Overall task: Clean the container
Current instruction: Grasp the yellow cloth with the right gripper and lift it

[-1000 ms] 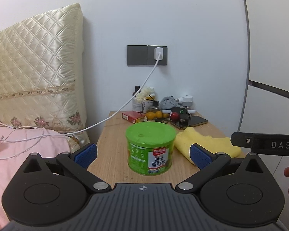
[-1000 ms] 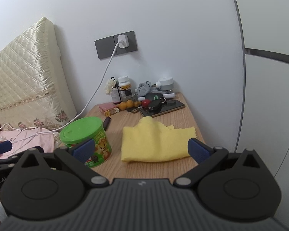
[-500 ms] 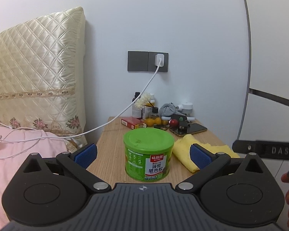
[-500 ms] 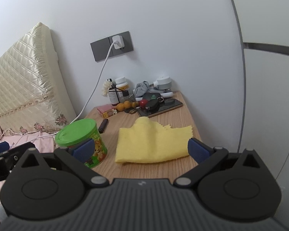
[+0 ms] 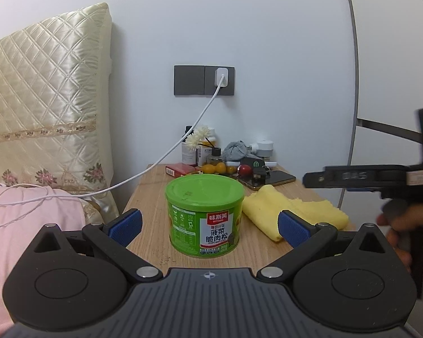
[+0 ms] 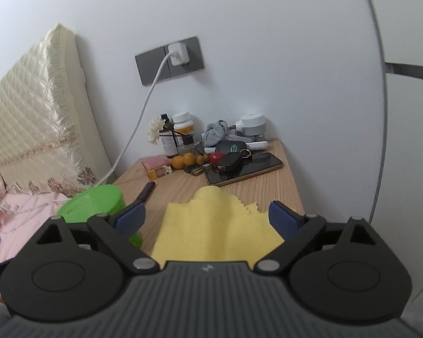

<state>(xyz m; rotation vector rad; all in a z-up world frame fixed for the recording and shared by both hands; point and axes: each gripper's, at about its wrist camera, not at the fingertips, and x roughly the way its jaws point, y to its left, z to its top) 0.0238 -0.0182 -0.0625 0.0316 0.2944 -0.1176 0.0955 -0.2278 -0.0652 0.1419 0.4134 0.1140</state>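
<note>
Both pairs of blue fingers stand apart. Left gripper has its pads either side of the green can without touching it; the can stands upright, lid on, near the table's front edge. Right gripper is closing, its pads flanking the yellow cloth without pressing it; that cloth lies just right of the can, toward the right edge. Farther back, along the rear edge by the wall, sit a phone, keys, small fruit and bottles.
</note>
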